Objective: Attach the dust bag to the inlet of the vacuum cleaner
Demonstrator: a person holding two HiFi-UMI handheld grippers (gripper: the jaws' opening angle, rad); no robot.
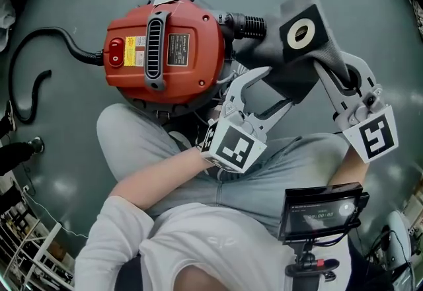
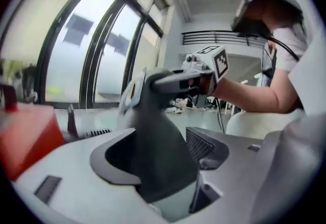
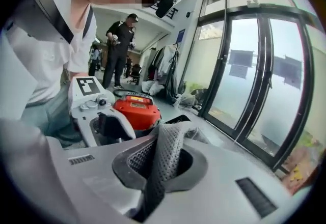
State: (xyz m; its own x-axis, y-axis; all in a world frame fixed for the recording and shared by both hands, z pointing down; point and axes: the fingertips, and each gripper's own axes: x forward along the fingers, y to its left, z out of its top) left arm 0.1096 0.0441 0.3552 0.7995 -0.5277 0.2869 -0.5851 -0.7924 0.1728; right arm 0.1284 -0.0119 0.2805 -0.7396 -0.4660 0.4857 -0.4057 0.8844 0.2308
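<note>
The red vacuum cleaner (image 1: pixel 165 51) stands on the grey floor, its black ribbed inlet (image 1: pixel 246 25) pointing right. Beside the inlet hangs the grey dust bag (image 1: pixel 291 71), with its black collar and round hole (image 1: pixel 303 33) facing up. My right gripper (image 1: pixel 337 68) is shut on the bag's cloth, which is bunched between its jaws (image 3: pixel 160 167). My left gripper (image 1: pixel 277 88) stands wide open under the bag. Dark bag cloth (image 2: pixel 158 141) lies between its jaws, with a gap to one pad. The vacuum also shows red in the right gripper view (image 3: pixel 136 108).
A black power cable (image 1: pixel 39 45) curls off the vacuum's left side. The person's legs in jeans (image 1: pixel 277 164) lie just below the vacuum. A small screen on a mount (image 1: pixel 322 210) sits near the lap. People stand in the background (image 3: pixel 121 39), beside tall windows (image 3: pixel 254 75).
</note>
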